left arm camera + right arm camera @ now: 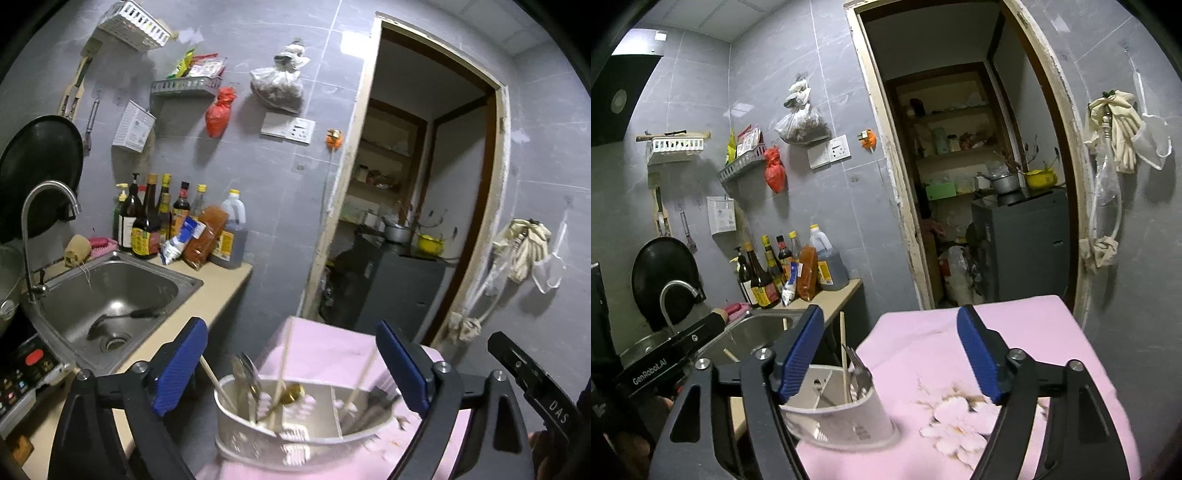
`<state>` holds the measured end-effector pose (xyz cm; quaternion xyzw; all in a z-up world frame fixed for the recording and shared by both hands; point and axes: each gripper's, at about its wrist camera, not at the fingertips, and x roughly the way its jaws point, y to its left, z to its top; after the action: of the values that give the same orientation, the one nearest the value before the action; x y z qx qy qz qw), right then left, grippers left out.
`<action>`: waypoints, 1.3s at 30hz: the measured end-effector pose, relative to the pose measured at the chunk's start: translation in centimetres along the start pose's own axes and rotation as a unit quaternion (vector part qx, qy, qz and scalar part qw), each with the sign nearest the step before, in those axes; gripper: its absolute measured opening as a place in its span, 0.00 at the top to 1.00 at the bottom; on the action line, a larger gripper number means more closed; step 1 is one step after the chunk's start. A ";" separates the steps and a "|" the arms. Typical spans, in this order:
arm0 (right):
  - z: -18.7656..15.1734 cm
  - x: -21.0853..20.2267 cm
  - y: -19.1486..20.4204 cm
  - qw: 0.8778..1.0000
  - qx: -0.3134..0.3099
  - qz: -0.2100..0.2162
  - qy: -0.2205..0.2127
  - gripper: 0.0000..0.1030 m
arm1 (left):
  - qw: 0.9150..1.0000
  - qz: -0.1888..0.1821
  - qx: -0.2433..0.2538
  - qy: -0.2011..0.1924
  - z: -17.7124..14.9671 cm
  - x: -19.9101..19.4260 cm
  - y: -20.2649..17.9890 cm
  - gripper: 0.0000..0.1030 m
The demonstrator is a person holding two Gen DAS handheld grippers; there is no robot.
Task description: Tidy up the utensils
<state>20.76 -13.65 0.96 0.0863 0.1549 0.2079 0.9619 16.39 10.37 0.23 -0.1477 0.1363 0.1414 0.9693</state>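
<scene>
**Both jaws spread, caddy free on the pink surface**

Left wrist view: sink [110,295] at 9 o'clock; left gripper [291,369] jaws spread, pinching nothing. The utensil caddy [295,432] with chopsticks [284,354] and spoons [245,376] stands near the pink surface's [332,350] left edge.

Right wrist view: right gripper [890,354] jaws spread, caddy at 7 o'clock, open cloth rightward.

A home kitchen, small and well used. A steel sink [110,295] with a curved tap [40,218] is set into the beige counter [221,284], and sauce and oil bottles [173,218] crowd the counter's back edge against the grey tiled wall. A black pan [37,166], wall racks [184,86] and tied bags [277,83] hang above. An open doorway [960,166] shows pantry shelves.
</scene>
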 end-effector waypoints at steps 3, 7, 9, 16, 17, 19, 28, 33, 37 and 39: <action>0.4 -2.7 -0.7 1.000 -0.005 -0.001 0.004 0.22 | 1.000 -0.005 -0.006 0.017 -0.2 -1.8 -0.6 0.07; 0.6 -5.9 -1.7 1.000 -0.008 0.000 0.010 0.14 | 0.999 -0.014 -0.007 0.037 -0.4 -4.1 -1.4 0.05; 0.6 -7.9 -2.2 1.000 -0.009 0.000 0.014 0.12 | 0.999 -0.013 0.003 0.048 -0.8 -5.6 -2.1 0.05; -0.1 -13.4 -3.7 0.999 -0.025 -0.007 0.029 0.05 | 0.997 -0.010 0.032 0.070 -2.2 -10.3 -3.7 0.04; -0.2 -14.0 -3.9 0.999 -0.025 -0.008 0.031 0.04 | 0.997 -0.009 0.040 0.071 -2.6 -11.2 -4.1 0.04; -0.5 -15.4 -4.4 0.999 -0.027 -0.012 0.035 0.04 | 0.996 -0.008 0.050 0.073 -3.0 -12.3 -4.6 0.04; -1.7 -19.9 -6.1 0.997 -0.039 -0.027 0.054 0.03 | 0.994 -0.004 0.077 0.071 -5.1 -16.9 -6.1 0.04; -1.9 -21.3 -6.8 0.997 -0.045 -0.032 0.062 0.02 | 0.994 -0.013 0.081 0.070 -5.9 -18.4 -7.1 0.04; -2.0 -22.4 -7.1 0.996 -0.048 -0.035 0.064 0.02 | 0.994 -0.023 0.086 0.068 -6.4 -19.2 -8.1 0.04; -2.0 -22.8 -7.2 0.996 -0.047 -0.038 0.064 0.02 | 0.994 -0.030 0.086 0.068 -6.7 -19.6 -8.3 0.04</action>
<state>3.03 -29.68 3.39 0.0215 0.2090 0.1829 0.9604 -0.55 -4.02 2.14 -0.0768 0.2090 0.0899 0.9707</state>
